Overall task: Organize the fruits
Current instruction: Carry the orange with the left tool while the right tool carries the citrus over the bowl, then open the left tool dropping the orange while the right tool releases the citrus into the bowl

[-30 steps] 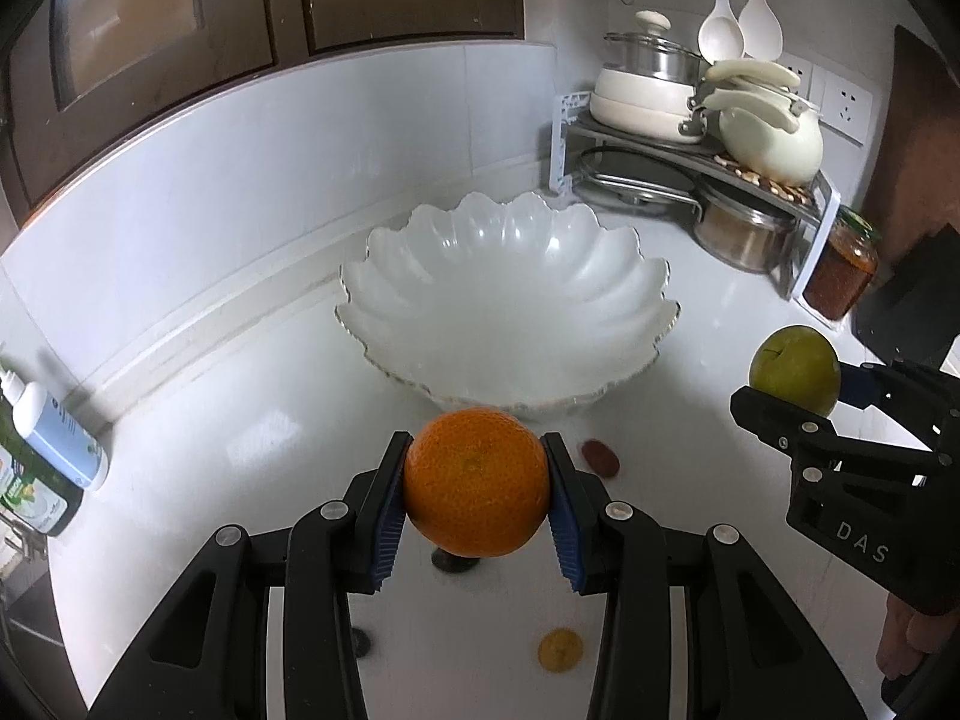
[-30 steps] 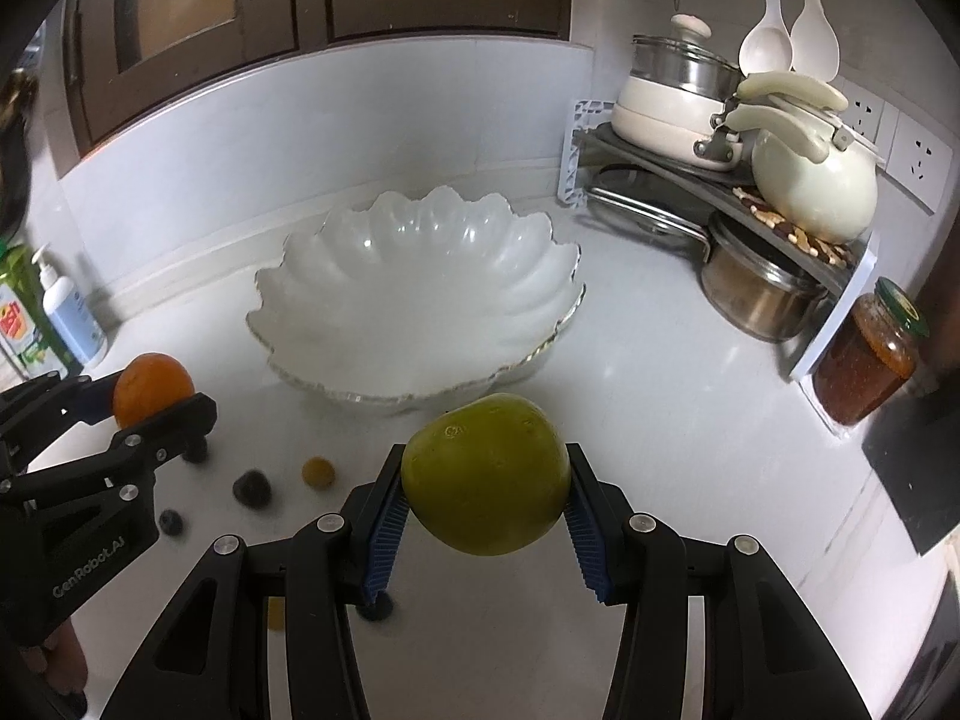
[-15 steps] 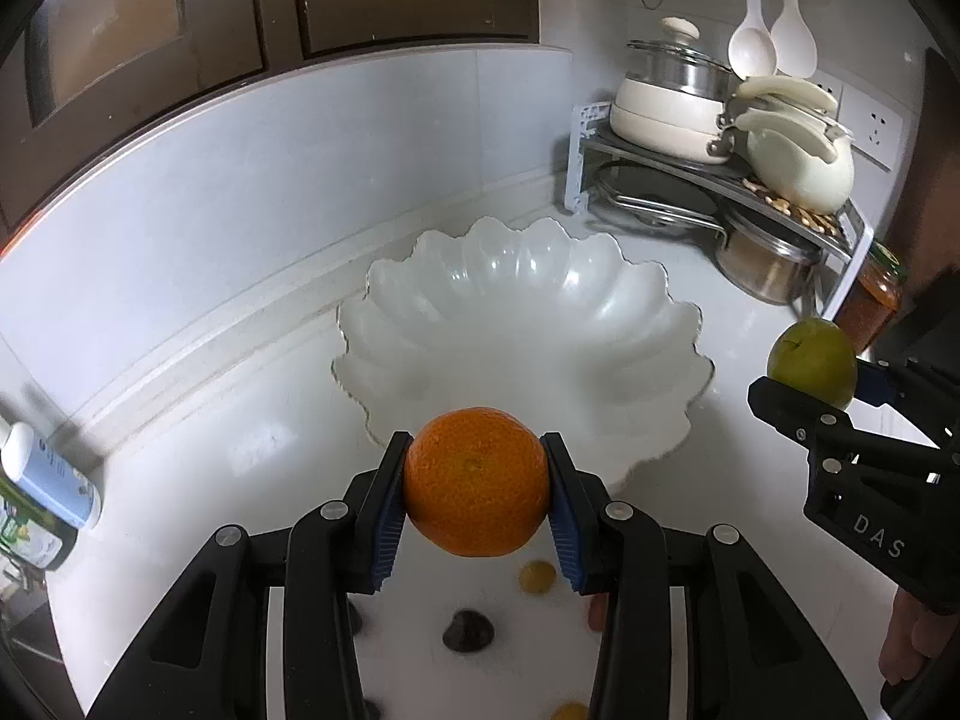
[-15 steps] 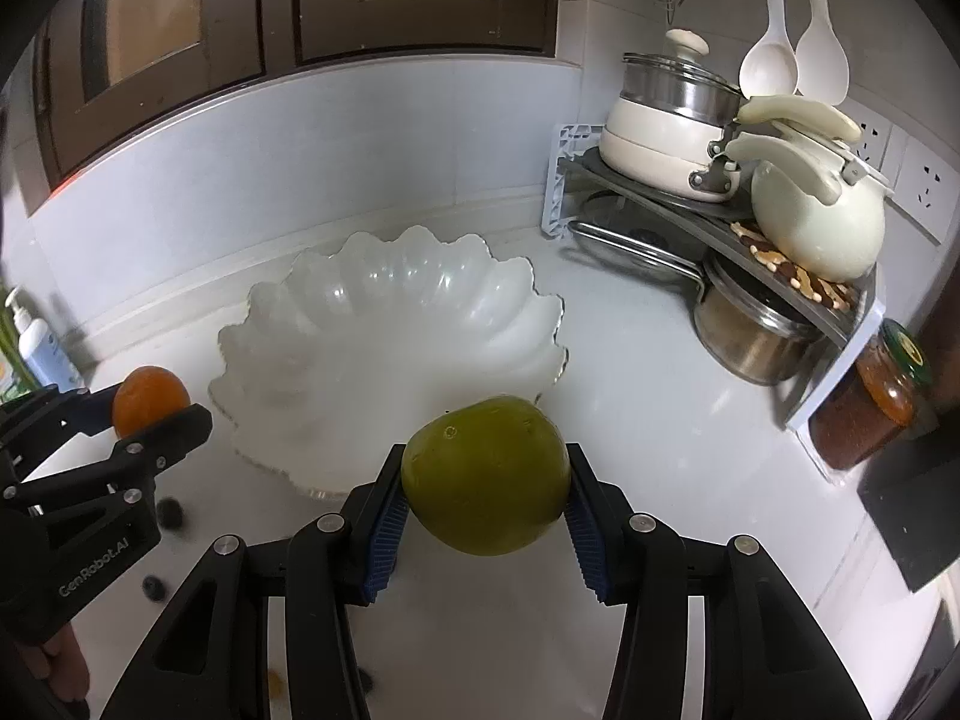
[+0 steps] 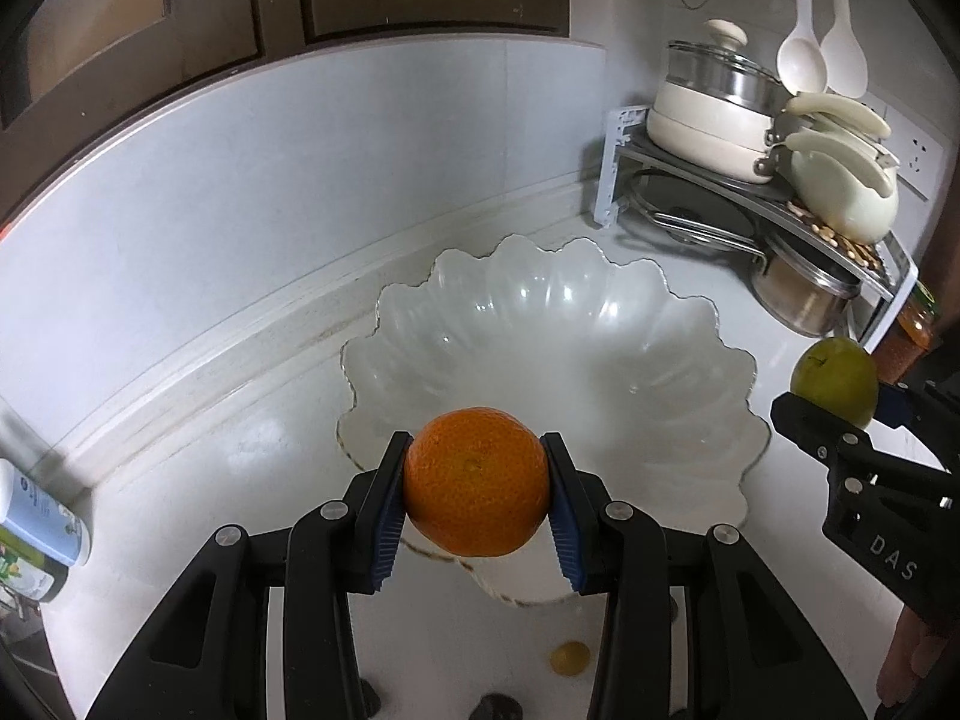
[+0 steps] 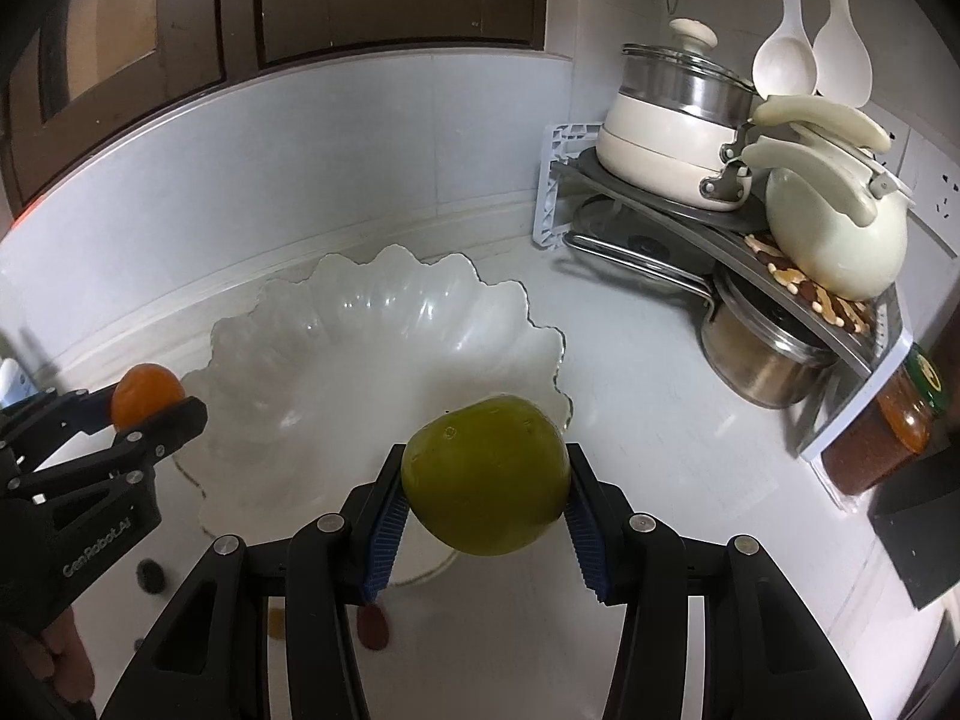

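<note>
Since a second ago both fruits have been carried forward, and the scalloped white bowl (image 5: 552,360) now fills mid-frame where it earlier sat further up; the small fruits on the desk (image 5: 198,480) have slid to the bottom edge. That suggests the carry is nearly over and the release into the bowl comes next. The left tongs (image 5: 477,495) pinch the orange (image 5: 477,483) between ribbed blue pads, poised at the bowl's near rim. The right tongs (image 6: 486,495) pinch the green fruit (image 6: 486,483), hanging by the bowl's right edge in the right wrist view. The orange is round, with dimpled, matte peel; the green fruit is smooth, slightly lopsided, with a small stem dimple. The bowl is glossy, fluted and empty, likely glass or glazed ceramic, so a drop may chip it.
</note>
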A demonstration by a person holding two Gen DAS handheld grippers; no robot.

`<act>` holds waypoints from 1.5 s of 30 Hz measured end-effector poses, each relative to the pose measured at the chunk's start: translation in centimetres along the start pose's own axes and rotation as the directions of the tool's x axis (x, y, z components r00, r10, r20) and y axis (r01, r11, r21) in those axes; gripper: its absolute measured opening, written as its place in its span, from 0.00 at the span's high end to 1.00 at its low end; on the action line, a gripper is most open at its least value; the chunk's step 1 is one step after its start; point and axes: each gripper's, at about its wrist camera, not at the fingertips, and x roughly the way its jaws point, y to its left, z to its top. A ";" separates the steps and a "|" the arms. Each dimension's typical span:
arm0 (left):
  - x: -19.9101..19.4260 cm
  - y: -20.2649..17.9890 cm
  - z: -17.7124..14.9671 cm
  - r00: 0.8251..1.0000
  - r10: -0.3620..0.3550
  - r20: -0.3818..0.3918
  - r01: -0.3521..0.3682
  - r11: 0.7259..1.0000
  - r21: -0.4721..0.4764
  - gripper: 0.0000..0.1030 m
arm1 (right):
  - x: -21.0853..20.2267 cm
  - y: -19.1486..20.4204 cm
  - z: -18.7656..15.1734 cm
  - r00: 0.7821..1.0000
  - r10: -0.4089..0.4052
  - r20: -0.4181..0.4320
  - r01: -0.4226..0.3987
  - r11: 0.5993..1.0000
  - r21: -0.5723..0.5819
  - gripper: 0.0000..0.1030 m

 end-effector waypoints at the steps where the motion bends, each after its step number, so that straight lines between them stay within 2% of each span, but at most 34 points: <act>1: 0.2 0.1 0.2 1.000 0.001 0.000 -0.001 1.000 0.000 0.59 | 0.3 0.1 0.1 1.000 -0.002 -0.003 0.002 1.000 -0.001 0.52; 20: 4.3 1.2 1.8 0.998 -0.010 -0.056 0.010 1.000 -0.012 0.59 | 4.1 -0.5 1.7 0.997 -0.029 -0.073 0.032 0.999 0.033 0.51; 37: 6.0 1.5 1.4 0.994 -0.025 -0.108 0.023 1.000 -0.018 0.59 | 6.0 -0.8 1.7 0.986 -0.041 -0.160 0.051 0.997 0.063 0.51; 45: 6.6 1.3 0.9 0.990 -0.019 -0.137 0.018 1.000 -0.011 0.58 | 6.2 -0.4 1.6 0.984 -0.039 -0.173 0.047 0.998 0.044 0.51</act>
